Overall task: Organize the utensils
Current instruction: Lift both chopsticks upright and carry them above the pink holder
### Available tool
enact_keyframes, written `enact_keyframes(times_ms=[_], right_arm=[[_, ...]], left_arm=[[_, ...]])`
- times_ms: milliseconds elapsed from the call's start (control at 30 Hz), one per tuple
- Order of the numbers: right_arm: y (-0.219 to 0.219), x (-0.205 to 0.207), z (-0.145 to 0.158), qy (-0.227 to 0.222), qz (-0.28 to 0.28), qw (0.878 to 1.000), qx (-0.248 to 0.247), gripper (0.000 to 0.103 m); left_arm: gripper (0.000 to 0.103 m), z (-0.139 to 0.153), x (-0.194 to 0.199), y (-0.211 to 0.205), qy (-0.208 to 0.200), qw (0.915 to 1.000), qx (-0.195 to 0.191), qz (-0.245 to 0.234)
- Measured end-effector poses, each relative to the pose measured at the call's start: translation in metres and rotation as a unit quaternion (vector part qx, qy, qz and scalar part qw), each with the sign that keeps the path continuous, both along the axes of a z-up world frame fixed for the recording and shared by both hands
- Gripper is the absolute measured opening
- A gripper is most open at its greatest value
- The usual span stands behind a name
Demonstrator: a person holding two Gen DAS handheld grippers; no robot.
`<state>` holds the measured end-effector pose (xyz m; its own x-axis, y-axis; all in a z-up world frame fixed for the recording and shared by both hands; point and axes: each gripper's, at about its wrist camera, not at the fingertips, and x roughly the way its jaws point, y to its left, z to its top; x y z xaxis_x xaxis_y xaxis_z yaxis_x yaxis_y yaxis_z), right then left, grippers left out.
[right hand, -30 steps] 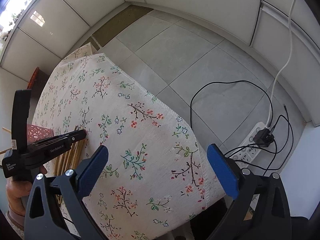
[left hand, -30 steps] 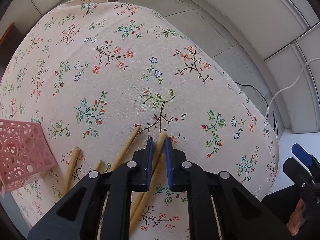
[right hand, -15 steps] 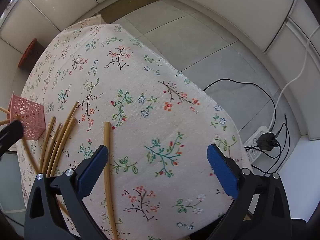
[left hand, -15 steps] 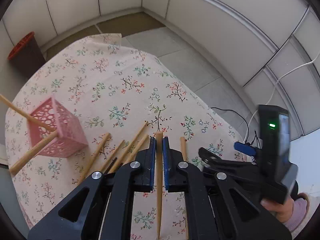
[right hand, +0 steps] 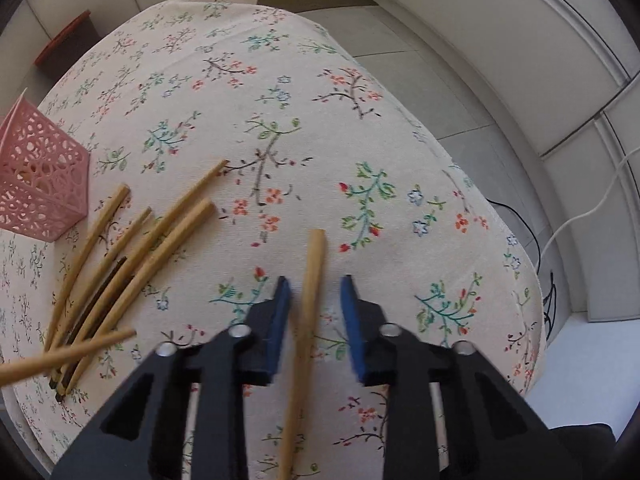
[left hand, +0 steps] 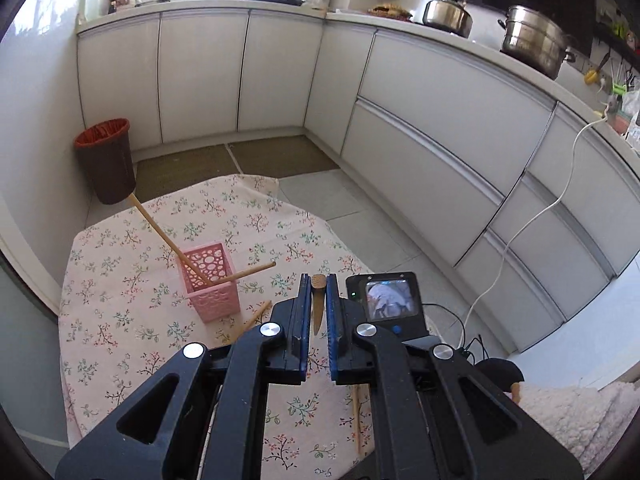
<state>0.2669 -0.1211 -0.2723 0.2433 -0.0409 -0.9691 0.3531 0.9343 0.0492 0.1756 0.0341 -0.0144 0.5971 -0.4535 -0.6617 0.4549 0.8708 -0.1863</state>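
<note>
My left gripper (left hand: 315, 292) is shut on a wooden chopstick (left hand: 317, 304) and holds it above the floral table (left hand: 120, 344). A pink lattice holder (left hand: 210, 284) stands on the table with two chopsticks (left hand: 160, 232) leaning in it. In the right wrist view my right gripper (right hand: 316, 296) is open, its jaws on either side of a single chopstick (right hand: 310, 280) lying on the cloth. A pile of several chopsticks (right hand: 120, 264) lies to the left, beside the pink holder (right hand: 40, 184).
A brown waste bin (left hand: 106, 160) stands on the floor beyond the table. White cabinets (left hand: 440, 140) line the walls. Cables and a power strip (right hand: 548, 272) lie on the floor to the right of the table edge.
My left gripper has lifted its chopstick off the table and tilted up toward the room. My right gripper has moved down over a single chopstick and narrowed its opening.
</note>
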Motion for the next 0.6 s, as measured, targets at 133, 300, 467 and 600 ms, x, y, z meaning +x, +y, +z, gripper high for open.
enact_keyframes(times_ms=[133,300,467,600], right_arm=[[-0.013,-0.003,0.012,-0.031,-0.023,0.995,0.087,0.008],[-0.029,-0.021,0.063,-0.087,-0.003,0.991,0.102,0.008],[-0.041,-0.045,0.106,-0.133,0.010,0.985,0.109,0.008],[-0.051,-0.061,0.128,-0.150,0.011,0.981,0.122,0.008]], left_arm=[[0.007,0.016,-0.015,0.008,-0.019,0.9997,-0.013,0.005],[0.007,0.029,-0.024,0.024,-0.034,0.9986,-0.032,0.025],[0.007,0.037,-0.030,0.032,-0.040,0.9973,-0.048,0.038],[0.007,0.036,-0.033,0.032,-0.037,0.9967,-0.055,0.047]])
